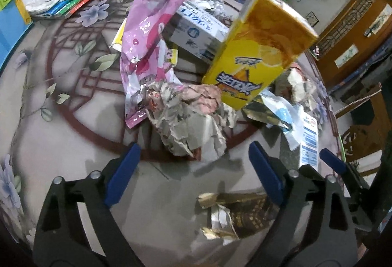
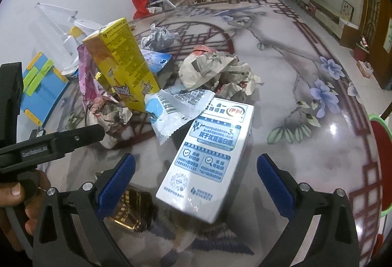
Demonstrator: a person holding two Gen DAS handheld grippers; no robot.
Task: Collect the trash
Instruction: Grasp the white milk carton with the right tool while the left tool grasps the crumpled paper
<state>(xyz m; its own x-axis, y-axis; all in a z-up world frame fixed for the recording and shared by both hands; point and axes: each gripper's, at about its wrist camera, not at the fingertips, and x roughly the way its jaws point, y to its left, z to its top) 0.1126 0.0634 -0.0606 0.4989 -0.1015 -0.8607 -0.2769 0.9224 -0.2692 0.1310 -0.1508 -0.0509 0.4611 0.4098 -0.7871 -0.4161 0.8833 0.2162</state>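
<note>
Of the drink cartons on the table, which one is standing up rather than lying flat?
The yellow carton, leaning but upright in the middle of the pile. The white-and-blue milk carton between the right gripper's fingers lies flat on the table.

Two cartons in white and blue: one lying flat point(image 2: 208, 159), one farther back point(image 1: 198, 29). One tall yellow carton point(image 1: 257, 46), tilted. One pink foil wrapper point(image 1: 152, 34). One clear blue-and-white wrapper point(image 2: 171, 115). Two gold foil wrappers in the left wrist view, one near point(image 1: 235, 215) and one beyond the yellow carton point(image 1: 262, 112). Three crumpled newspaper wads point(image 2: 215, 70) point(image 2: 112, 120) point(image 2: 159, 37). Four blue-padded fingers, two per view point(image 1: 122, 176) point(image 2: 115, 183). All lie on one worktop point(image 2: 306, 156).
</note>
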